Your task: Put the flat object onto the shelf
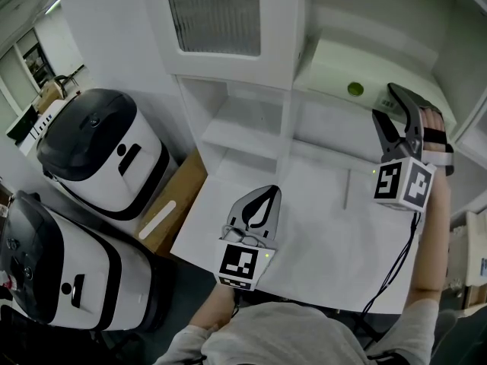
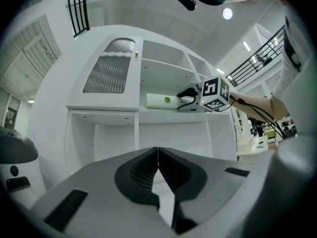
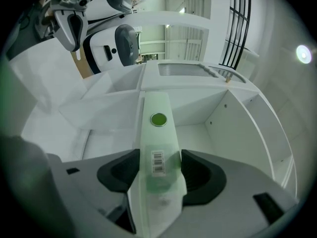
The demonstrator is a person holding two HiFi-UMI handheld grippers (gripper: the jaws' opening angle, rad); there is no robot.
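Hidden at the left: two white-and-black machines (image 1: 99, 154) stand at 9 o'clock in the head view. The lower one is cut off by the frame edge, and what they are cannot be told.
Cardboard box: brown (image 1: 179, 204), between the machines and the white surface (image 1: 319, 226). Only its top shows, with a pale strip lying on it.
Left gripper: (image 2: 158, 152) its fingers are closed tip to tip with nothing between them. It hangs over the near part of the surface, at 6 o'clock in the head view.
Shelf: an open compartment (image 3: 203, 128) of the white cabinet, at 1 o'clock from the left gripper in the head view.
Flat box: pale green (image 3: 158, 128), lying on the shelf and running lengthwise along it.
Hidden on the flat box: its right end sits behind the right gripper's marker cube (image 2: 216, 92) in the left gripper view. In the right gripper view its near end is blurred and partly see-through.
Box relative to the fingers: the near end lies between the right fingers, with one long edge against each pad. A barcode label (image 3: 158, 162) sits level with the pads, and a round green dot (image 3: 158, 119) lies at 12 o'clock beyond them.
Right gripper: (image 3: 159, 155) its fingers stand wide and grip the flat box across its width. It is at 2 o'clock in the head view, well apart from the left gripper.
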